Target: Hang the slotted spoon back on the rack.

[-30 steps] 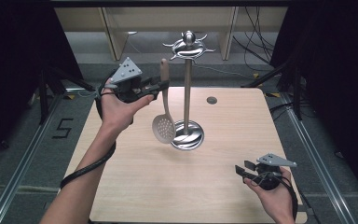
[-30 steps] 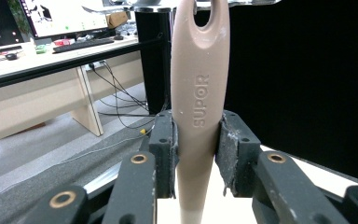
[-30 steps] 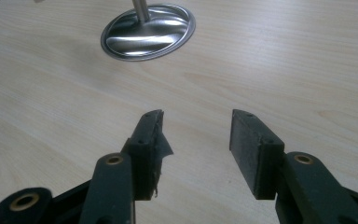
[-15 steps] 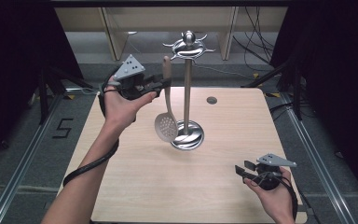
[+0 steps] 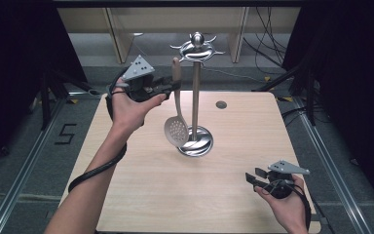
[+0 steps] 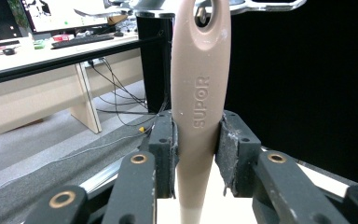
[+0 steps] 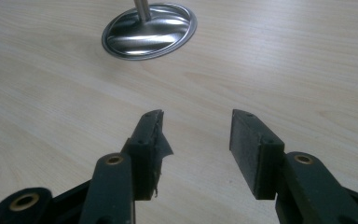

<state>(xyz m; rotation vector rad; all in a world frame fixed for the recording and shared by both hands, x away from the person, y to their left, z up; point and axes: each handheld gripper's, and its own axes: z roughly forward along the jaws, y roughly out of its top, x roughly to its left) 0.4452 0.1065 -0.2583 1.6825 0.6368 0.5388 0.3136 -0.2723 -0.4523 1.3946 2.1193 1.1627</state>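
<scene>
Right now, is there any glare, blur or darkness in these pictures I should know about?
High view: both sides are nearly black; the stand's base glints. Left gripper view: the spoon handle is sharp and its lettering reads, while the desk behind is soft and the right half is black. Right gripper view: streaky glare on the base, and the pads look slightly soft.

**Spoon handle held tight**

The left gripper (image 6: 196,140) squeezes a tan spoon handle (image 6: 200,93) between its two black jaws. The handle stands up straight. It says SUPOR. A hole (image 6: 202,10) sits near its top, by a shiny metal rack (image 6: 261,4). A desk (image 6: 51,51) is far behind.
</scene>
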